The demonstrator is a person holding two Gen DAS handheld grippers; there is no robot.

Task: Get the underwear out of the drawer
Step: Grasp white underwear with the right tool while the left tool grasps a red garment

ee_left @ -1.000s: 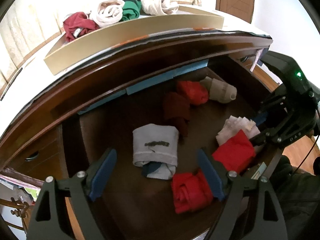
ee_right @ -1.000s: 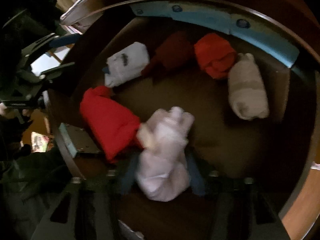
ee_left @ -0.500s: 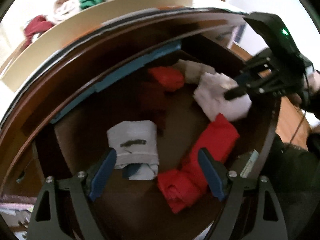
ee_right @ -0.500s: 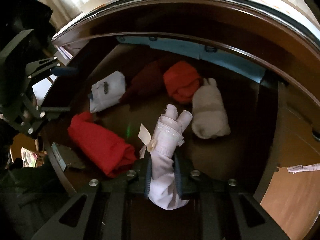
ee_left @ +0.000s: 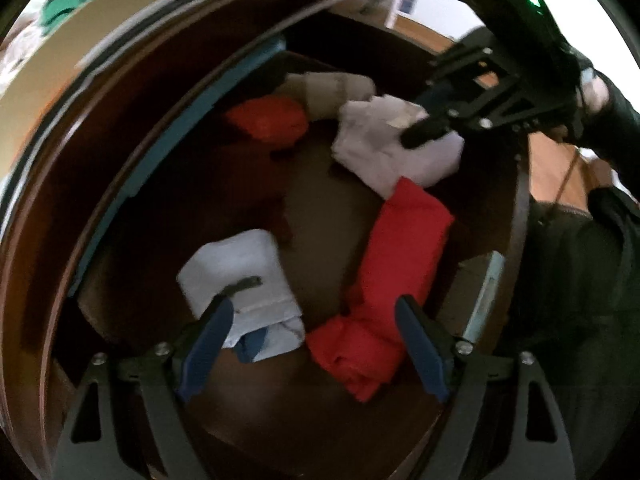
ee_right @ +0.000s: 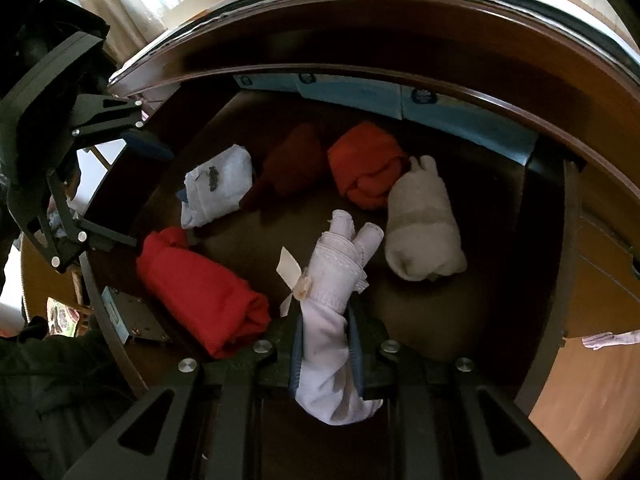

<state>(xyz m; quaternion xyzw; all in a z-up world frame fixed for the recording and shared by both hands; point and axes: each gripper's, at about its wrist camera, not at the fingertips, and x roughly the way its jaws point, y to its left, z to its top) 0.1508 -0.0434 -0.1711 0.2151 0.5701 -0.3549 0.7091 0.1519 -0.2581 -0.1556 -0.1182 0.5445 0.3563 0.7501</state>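
Firmly pinched between the pads of the right gripper (ee_right: 326, 344) is a white roll (ee_right: 332, 300) of underwear; its jaws have just been closing on the cloth, which bulges out behind them. A small cream bow and a pale tag sit at the roll's lace band; no writing on the tag can be read. The roll's far end points over the drawer (ee_right: 552, 280) floor, clear of the other bundles.

Just left of it lies a long red roll (ee_right: 200, 292), by the drawer's front corner and a metal bracket (ee_right: 132, 316). To the right lies a beige roll (ee_right: 424, 228), touching an orange-red bundle (ee_right: 364, 164) behind it. A dark maroon bundle (ee_right: 296, 160) sits left of that, and a pale grey roll (ee_right: 218, 188) with a dark printed mark, too small to read, lies further left. A blue strip (ee_right: 400, 100) with small round logos, unreadable, runs along the drawer's back wall.

The left gripper (ee_left: 316, 340) has its blue pads spread wide, gripping nothing, above the near ends of the grey roll (ee_left: 244, 280) and the red roll (ee_left: 392, 280). Bare brown floor lies open in the drawer's middle, between the bundles. The left view is blurred.
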